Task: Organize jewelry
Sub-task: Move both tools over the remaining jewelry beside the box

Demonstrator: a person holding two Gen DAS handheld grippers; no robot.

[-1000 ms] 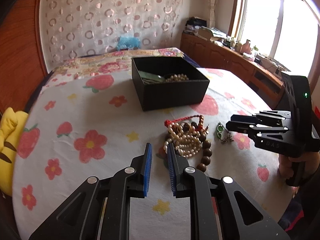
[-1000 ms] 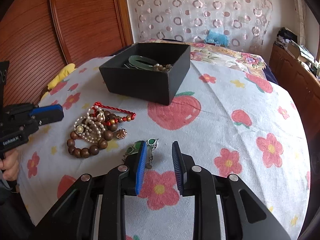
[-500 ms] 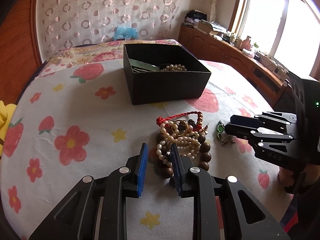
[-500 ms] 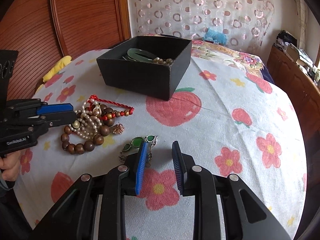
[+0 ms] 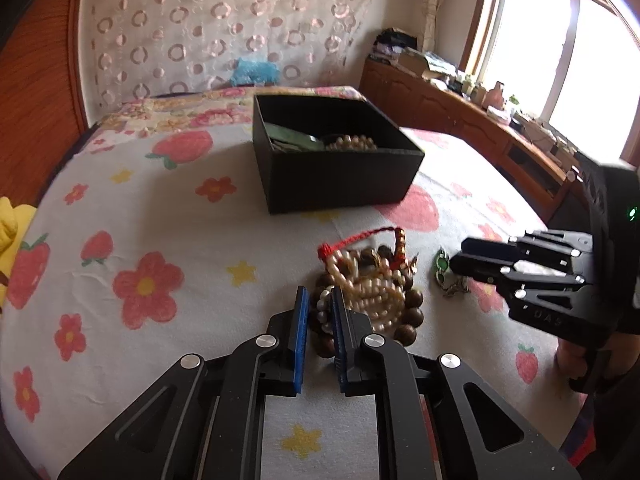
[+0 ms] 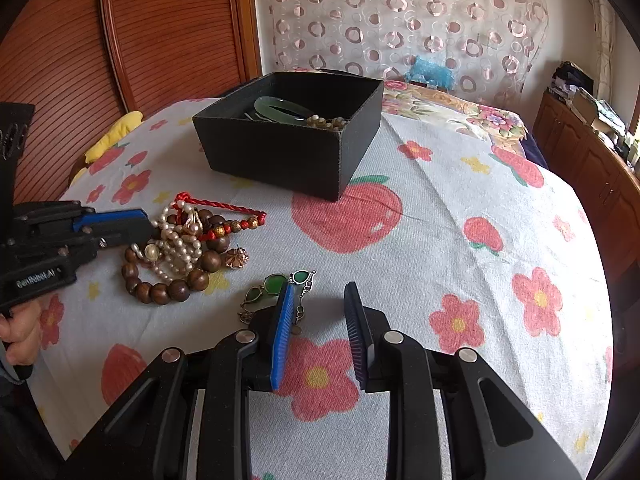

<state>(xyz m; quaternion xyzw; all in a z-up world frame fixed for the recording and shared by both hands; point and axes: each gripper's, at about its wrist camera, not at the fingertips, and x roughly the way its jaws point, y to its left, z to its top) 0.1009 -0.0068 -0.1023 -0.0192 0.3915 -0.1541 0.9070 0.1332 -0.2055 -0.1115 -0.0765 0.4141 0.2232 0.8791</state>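
Observation:
A heap of jewelry lies on the flowered cloth: a white pearl strand (image 5: pixel 370 288) (image 6: pixel 176 246), a brown wooden bead bracelet (image 5: pixel 404 320) (image 6: pixel 168 286) and a red cord with beads (image 5: pixel 356 238) (image 6: pixel 224 208). My left gripper (image 5: pixel 318 312) (image 6: pixel 148 226) has closed on the near edge of the heap, with pearl and brown beads between its blue pads. A green-stone chain (image 5: pixel 442 266) (image 6: pixel 276 286) lies beside the heap. My right gripper (image 6: pixel 318 312) (image 5: pixel 460 258) is open, its left pad over that chain. A black box (image 5: pixel 336 164) (image 6: pixel 288 140) behind holds a jade bangle (image 6: pixel 280 106) and pearls.
A yellow plush toy (image 5: pixel 10 220) (image 6: pixel 114 136) lies at the bed's left edge. A wooden headboard (image 6: pixel 120 40) and patterned curtain (image 5: pixel 224 32) stand behind. A low wooden cabinet (image 5: pixel 500 136) with clutter runs under the window on the right.
My left gripper moved forward into the bead heap and narrowed its jaws around the beads. My right gripper crept closer to the green-stone chain, still open.

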